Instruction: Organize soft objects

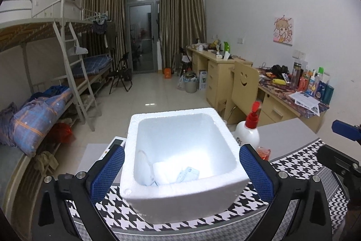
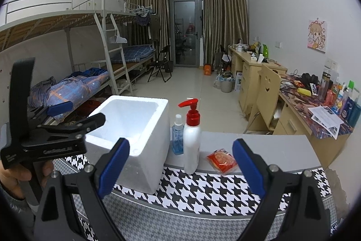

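A white foam box [image 1: 182, 164] stands on the houndstooth cloth, also in the right wrist view [image 2: 133, 128]. Inside it lie soft white packets [image 1: 171, 175], one with blue print. My left gripper [image 1: 181, 175] is open, its blue pads on either side of the box near its front wall. It shows at the left of the right wrist view [image 2: 74, 114]. My right gripper [image 2: 180, 168] is open and empty, above the cloth. A small red soft packet [image 2: 222, 160] lies on the grey table just ahead of its right finger, also in the left wrist view [image 1: 264, 153].
A white pump bottle with red top [image 2: 191, 146] and a blue spray bottle [image 2: 177, 139] stand right of the box. The grey table edge [image 2: 270, 146] runs behind. A wooden chair [image 2: 268, 96], desks and bunk beds fill the room beyond.
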